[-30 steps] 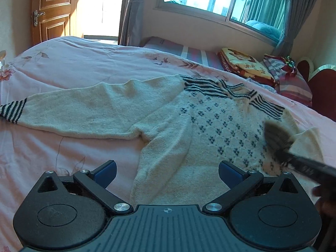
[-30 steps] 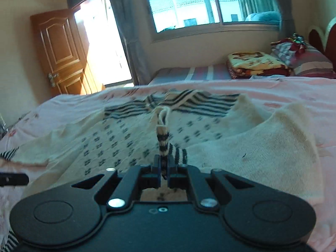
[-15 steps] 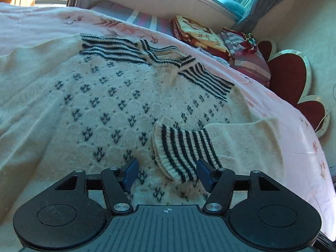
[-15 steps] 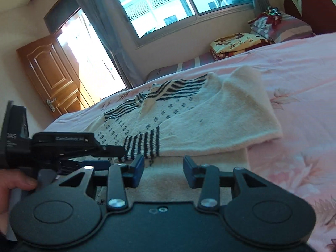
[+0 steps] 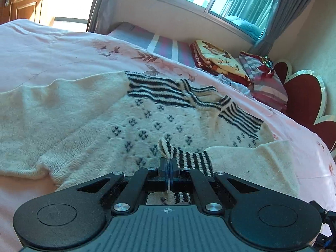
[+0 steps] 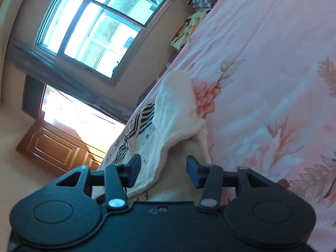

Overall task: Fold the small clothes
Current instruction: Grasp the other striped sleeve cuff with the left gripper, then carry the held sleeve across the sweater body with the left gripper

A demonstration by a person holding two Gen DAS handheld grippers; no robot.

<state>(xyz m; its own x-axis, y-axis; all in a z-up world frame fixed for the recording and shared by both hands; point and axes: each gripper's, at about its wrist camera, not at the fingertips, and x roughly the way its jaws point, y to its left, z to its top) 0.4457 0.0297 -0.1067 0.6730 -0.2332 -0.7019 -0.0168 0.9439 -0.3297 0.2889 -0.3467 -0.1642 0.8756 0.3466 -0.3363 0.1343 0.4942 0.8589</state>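
Note:
A cream knit sweater (image 5: 117,126) with dark striped shoulders and small dark motifs lies flat on the pink bed. Its right sleeve (image 5: 252,163) is folded across the body. My left gripper (image 5: 168,166) is shut on that sleeve's striped cuff (image 5: 189,157) and holds it over the sweater's chest. In the right wrist view, which is rolled sideways, my right gripper (image 6: 162,172) is open and empty over the folded cream sleeve (image 6: 174,117) at the sweater's edge.
The pink floral bedspread (image 6: 262,84) spreads around the sweater. Folded blankets (image 5: 218,63) and a striped pillow (image 5: 266,84) lie by the red heart-shaped headboard (image 5: 302,105). A window (image 6: 94,25) and a wooden door (image 6: 52,145) are behind the bed.
My left gripper has shut on the striped cuff it straddled half a second ago. My right gripper, which let the cuff go earlier, has rolled sideways and stays open.

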